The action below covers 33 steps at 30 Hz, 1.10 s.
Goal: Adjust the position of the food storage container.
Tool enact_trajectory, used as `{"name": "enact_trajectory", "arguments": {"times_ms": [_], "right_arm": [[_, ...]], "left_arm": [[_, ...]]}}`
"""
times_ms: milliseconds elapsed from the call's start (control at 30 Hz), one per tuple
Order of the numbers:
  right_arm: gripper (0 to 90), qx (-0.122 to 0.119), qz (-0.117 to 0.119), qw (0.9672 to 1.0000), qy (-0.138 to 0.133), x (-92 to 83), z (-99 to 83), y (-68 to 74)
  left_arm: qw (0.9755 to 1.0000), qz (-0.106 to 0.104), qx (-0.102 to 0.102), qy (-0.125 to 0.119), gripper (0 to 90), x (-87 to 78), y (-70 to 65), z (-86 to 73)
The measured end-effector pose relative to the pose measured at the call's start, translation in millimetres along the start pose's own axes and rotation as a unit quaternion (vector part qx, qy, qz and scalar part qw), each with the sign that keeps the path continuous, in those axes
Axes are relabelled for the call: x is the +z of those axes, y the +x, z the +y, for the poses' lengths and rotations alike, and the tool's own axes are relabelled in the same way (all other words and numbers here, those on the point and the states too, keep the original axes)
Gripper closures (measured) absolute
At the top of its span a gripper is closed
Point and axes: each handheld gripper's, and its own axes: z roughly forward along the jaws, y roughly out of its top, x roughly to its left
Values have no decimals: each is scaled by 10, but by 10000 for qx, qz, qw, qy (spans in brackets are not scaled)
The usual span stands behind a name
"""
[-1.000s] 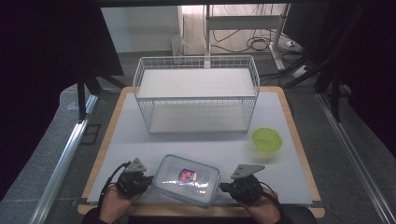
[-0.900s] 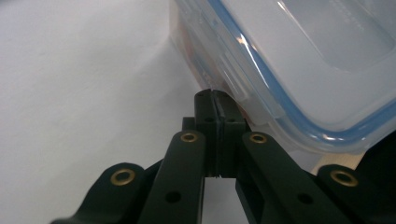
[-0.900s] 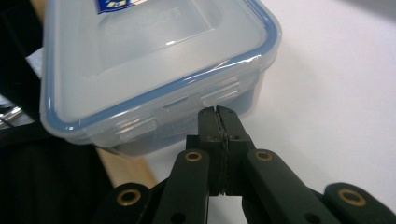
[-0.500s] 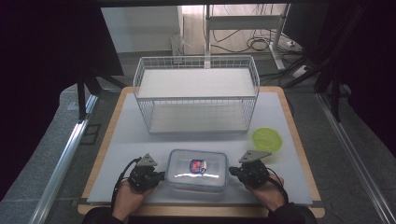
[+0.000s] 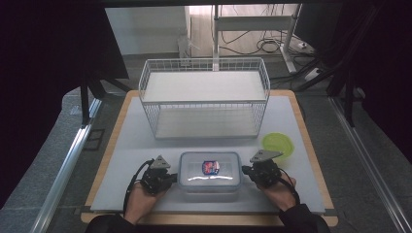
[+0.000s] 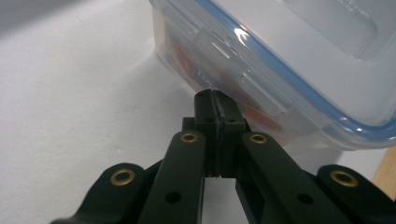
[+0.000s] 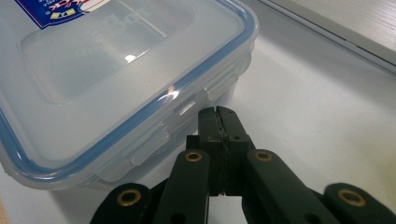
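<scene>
The clear plastic lidded container with blue seal [image 5: 210, 170] lies near-centre on the white counter [image 5: 126, 145], long axis left-right, between my left tool [image 5: 171, 177] and right tool [image 5: 245, 171]; both are pinched together, empty, at its end latches.

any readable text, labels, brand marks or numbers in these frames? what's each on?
Nothing can be read in full.
Sticker on the lid of the clear container: blue and red with white print, too small in the high view; in the right gripper view it is cut off at the top edge and its characters are illegible.
Embossed lettering on the lid: raised clear letters, too faint to make out.
Wire basket, green bowl, tongs: no text visible.
</scene>
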Motion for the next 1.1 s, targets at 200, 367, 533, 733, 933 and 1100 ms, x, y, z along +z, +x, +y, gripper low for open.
{"name": "enact_trajectory", "arguments": {"times_ms": [200, 367, 533, 733, 933, 1100], "right_arm": [[816, -43, 38, 10000, 4, -42, -16, -11], [719, -101, -1, 9999, -101, -101, -27, -39], [573, -59, 10, 9997, -243, -192, -60, -63], [466, -90, 22, 9993, -364, -251, -86, -52], [359, 59, 78, 9990, -426, -269, -106, -74], [279, 199, 137, 9987, -441, -282, -121, -90]], "left_arm": [[9991, 349, 160, -201, 799, -126, 43, -32], [9980, 529, 31, -337, 636, -244, 168, -92], [9957, 805, 210, -418, 426, -344, 165, -147], [9940, 888, 502, -388, 261, -336, 117, -214], [9920, 1026, 557, -483, 134, -362, 137, -262], [9893, 1190, 668, -509, 51, -343, 182, -305]]}}
